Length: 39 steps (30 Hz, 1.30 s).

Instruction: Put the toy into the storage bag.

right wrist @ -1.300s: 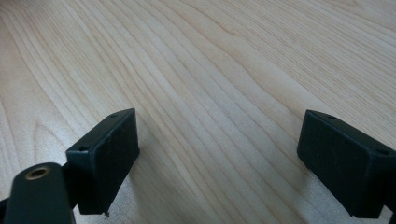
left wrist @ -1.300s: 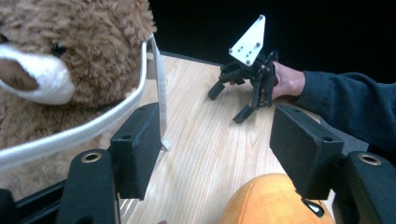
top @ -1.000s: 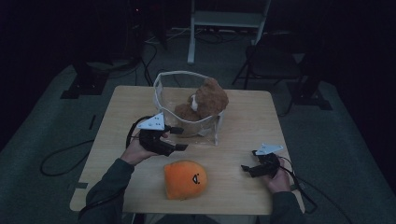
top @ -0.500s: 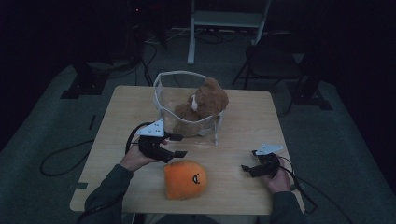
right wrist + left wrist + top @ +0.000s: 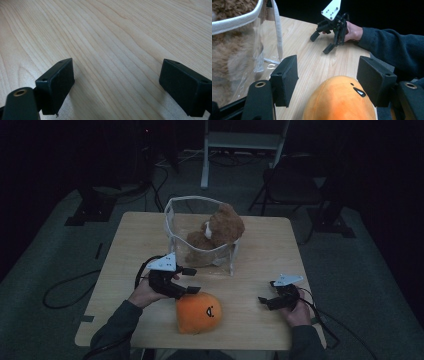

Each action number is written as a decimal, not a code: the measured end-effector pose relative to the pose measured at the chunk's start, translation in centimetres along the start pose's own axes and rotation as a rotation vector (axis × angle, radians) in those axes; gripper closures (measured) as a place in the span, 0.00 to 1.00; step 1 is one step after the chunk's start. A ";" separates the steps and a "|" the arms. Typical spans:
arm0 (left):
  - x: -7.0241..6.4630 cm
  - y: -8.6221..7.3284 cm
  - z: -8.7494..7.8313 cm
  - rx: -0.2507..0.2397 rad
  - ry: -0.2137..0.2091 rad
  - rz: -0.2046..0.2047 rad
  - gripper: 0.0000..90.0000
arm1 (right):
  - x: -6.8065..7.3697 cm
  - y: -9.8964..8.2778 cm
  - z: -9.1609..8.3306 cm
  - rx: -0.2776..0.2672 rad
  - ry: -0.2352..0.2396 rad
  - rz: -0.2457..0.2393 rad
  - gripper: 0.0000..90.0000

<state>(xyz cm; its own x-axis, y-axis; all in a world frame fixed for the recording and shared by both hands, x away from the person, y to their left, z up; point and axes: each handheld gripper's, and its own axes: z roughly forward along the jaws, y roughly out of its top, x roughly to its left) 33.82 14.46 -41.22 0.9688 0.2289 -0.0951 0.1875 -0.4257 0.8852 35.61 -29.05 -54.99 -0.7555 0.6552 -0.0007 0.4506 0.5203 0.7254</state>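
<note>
An orange plush (image 5: 198,312) with a small black face lies on the near part of the wooden table (image 5: 260,255). My left gripper (image 5: 194,280) hovers just beyond it at its upper left, open. In the left gripper view the orange plush (image 5: 339,102) rises between the two wide-apart pads (image 5: 285,80) without touching them. A clear bag with a white rim (image 5: 172,215) stands mid-table and holds a brown plush bear (image 5: 222,227). My right gripper (image 5: 265,302) rests low at the table's right, open, with bare wood between its pads (image 5: 55,82).
The bag's clear wall and white rim (image 5: 237,18) stand close on the left in the left gripper view, the right gripper (image 5: 320,44) farther off. Cables trail off both table sides. A folding chair (image 5: 295,180) and stands sit on the dark floor behind.
My left gripper has drifted slightly toward the orange plush, jaws still apart. The right gripper has not moved.
</note>
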 end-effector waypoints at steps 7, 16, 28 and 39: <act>-0.6 -0.5 0.3 0.002 -0.025 -0.008 0.38 | 0.0 0.0 0.0 0.001 0.000 0.000 0.13; -1.4 -1.3 0.9 0.011 -0.056 -0.016 0.38 | 0.0 0.0 0.0 0.000 0.000 -0.001 0.13; -2.4 -2.3 1.3 0.034 -0.113 -0.009 0.46 | 0.0 0.0 0.0 0.000 0.000 -0.002 0.13; -2.7 -3.3 1.8 0.046 -0.161 -0.020 0.56 | 0.0 0.0 0.0 0.001 0.000 -0.002 0.13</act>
<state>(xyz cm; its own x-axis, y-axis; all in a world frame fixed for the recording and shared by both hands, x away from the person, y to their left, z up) 30.84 13.67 -44.73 0.9776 0.0961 -0.1872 0.2104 -0.4628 0.8611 35.62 -29.06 -54.98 -0.7563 0.6542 -0.0023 0.4497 0.5224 0.7245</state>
